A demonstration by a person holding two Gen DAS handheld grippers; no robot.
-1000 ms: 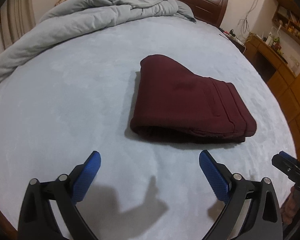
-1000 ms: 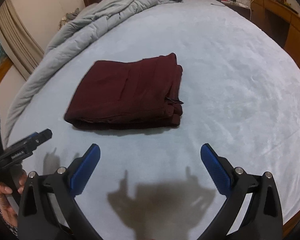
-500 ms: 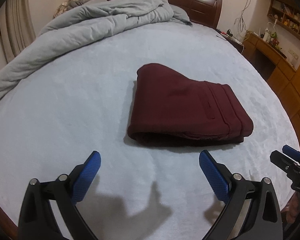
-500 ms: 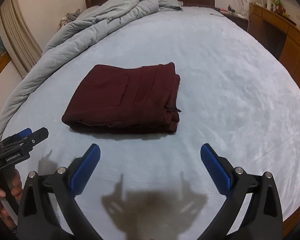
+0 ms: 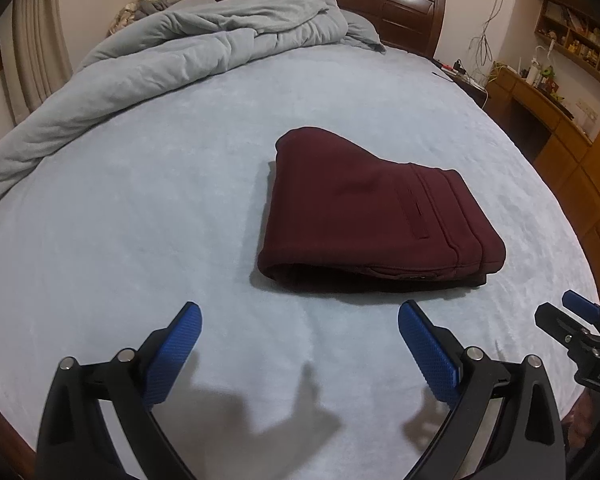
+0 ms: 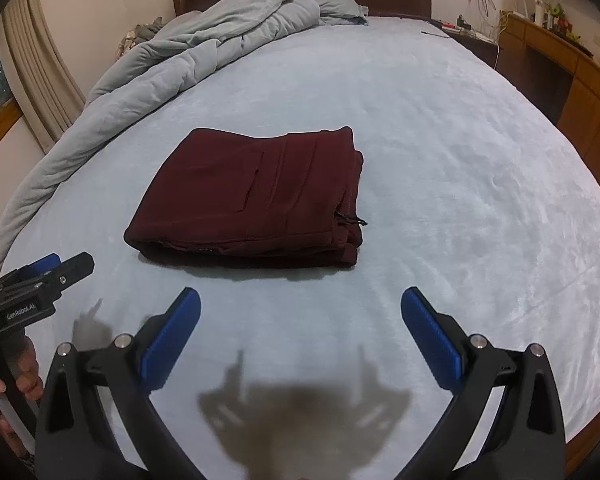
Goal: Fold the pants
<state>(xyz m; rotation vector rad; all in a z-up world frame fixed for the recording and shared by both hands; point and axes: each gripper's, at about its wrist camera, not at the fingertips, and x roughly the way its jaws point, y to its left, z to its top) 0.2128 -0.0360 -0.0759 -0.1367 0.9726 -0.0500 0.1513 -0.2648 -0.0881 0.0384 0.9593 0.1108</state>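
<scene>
Both the left gripper (image 5: 299,316) and right gripper (image 6: 300,300) hover wide-jawed and empty near the bed's (image 6: 480,168) foot edge, short of the folded maroon pants (image 6: 256,196) mid-mattress—soft, limp, probably light, best pinched at corner layers.

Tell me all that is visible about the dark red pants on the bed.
The maroon pants lie folded into a compact, thick rectangle of several layers on the light blue bed sheet. The fabric looks soft and fleece-like. A slit pocket and stitched waistband seams show on top, and a thin dark drawstring end pokes out at one edge. Only the sheet touches them; the left claw and the right claw are open and apart from them.
</scene>
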